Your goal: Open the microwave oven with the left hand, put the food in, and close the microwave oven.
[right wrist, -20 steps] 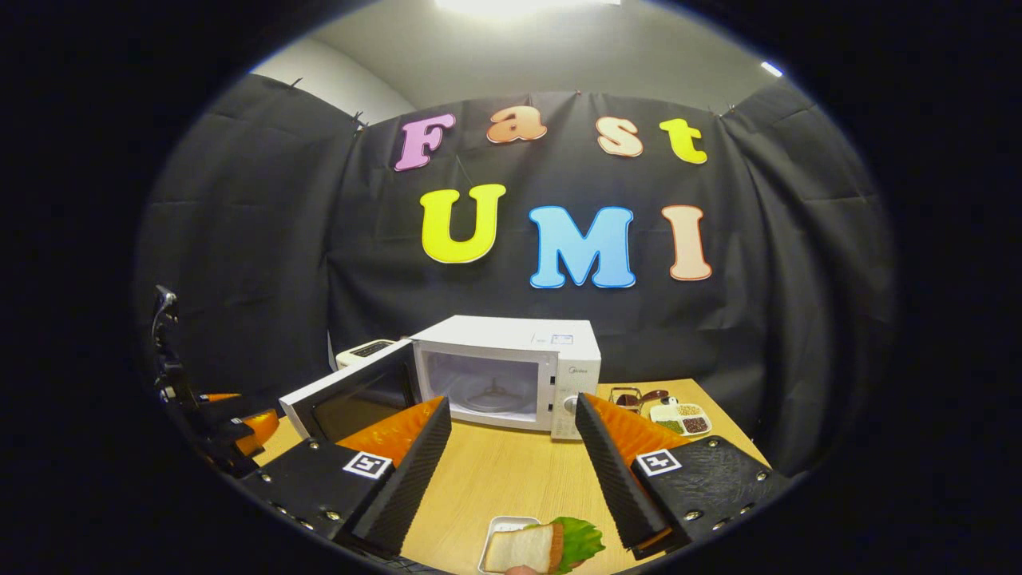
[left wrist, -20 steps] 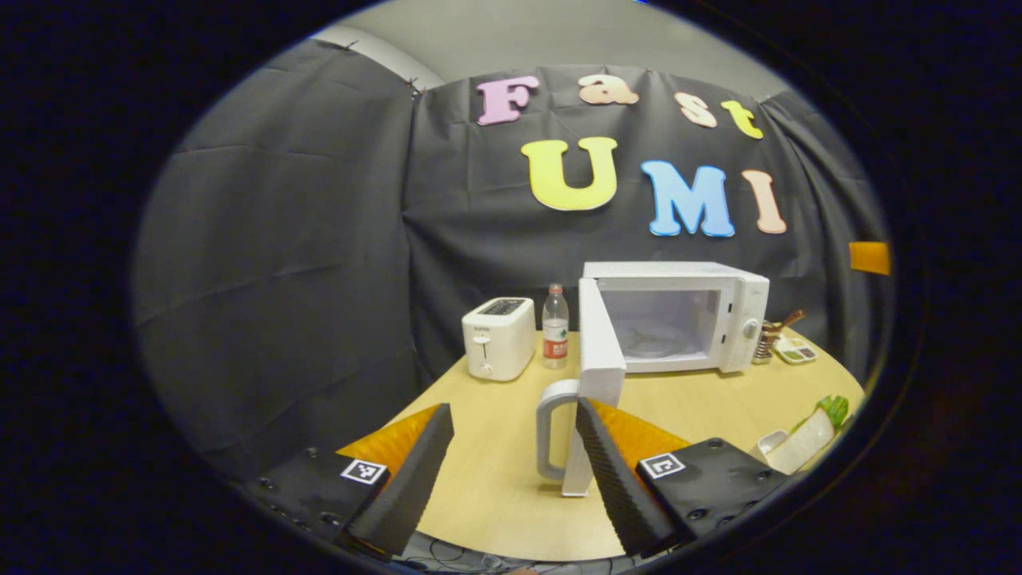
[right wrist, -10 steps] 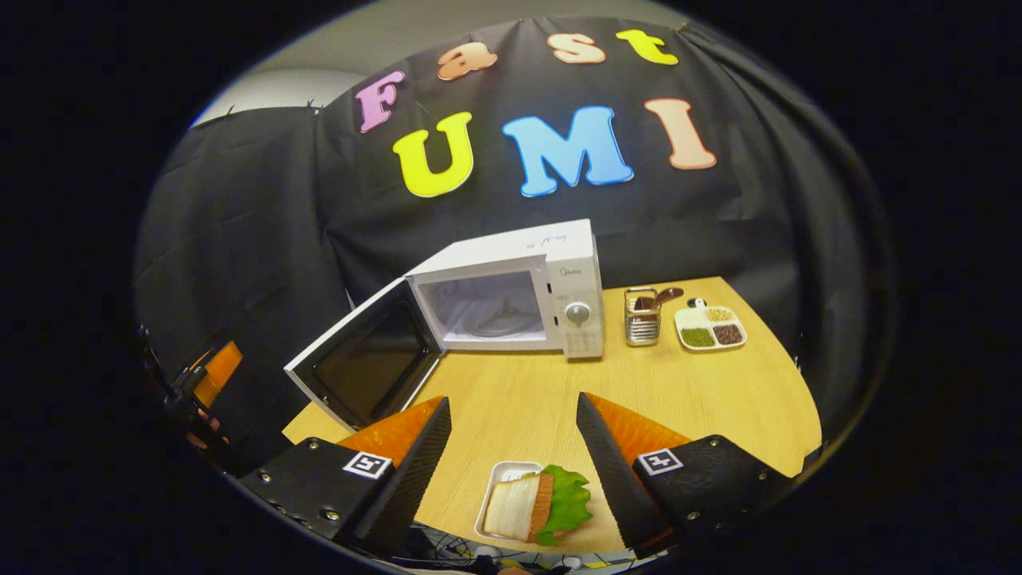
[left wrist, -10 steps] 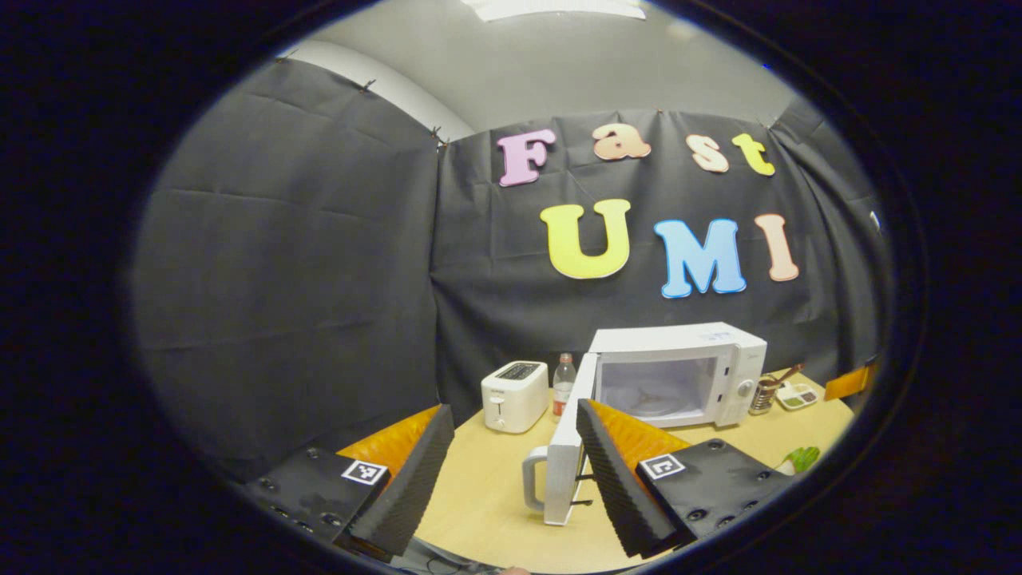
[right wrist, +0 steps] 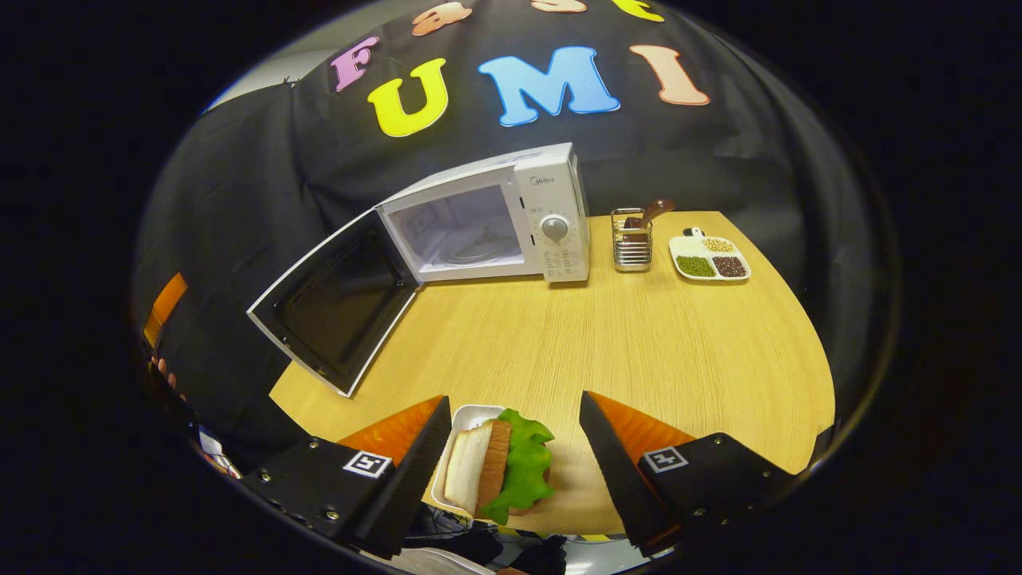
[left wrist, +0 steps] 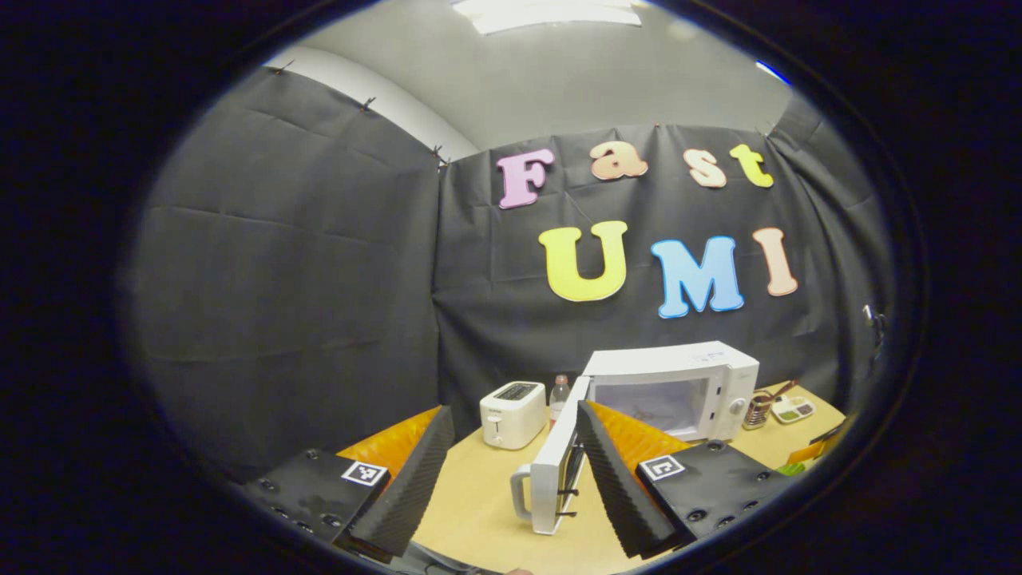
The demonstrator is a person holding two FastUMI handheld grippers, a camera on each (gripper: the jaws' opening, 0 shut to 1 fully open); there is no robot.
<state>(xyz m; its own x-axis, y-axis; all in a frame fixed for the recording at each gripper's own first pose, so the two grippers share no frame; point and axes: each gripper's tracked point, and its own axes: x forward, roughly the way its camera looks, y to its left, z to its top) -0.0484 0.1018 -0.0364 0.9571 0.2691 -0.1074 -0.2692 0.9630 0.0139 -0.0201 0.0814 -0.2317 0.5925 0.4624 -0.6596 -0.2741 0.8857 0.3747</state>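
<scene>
Door (right wrist: 335, 299) is open — my right gripper (right wrist: 511, 463), spread wide and empty, straddles the sandwich (right wrist: 499, 467); next, close on it. Left gripper (left wrist: 511, 471) is open too, empty.

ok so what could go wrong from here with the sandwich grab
The sandwich sits in a small tray at the table's near edge, so a clumsy close of the open right gripper might push it off. The loose lettuce may slip out. The microwave door stands wide open, likely in the carry path.

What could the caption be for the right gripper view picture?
Open right gripper hovers over the sandwich on its tray, the microwave door open.
</scene>
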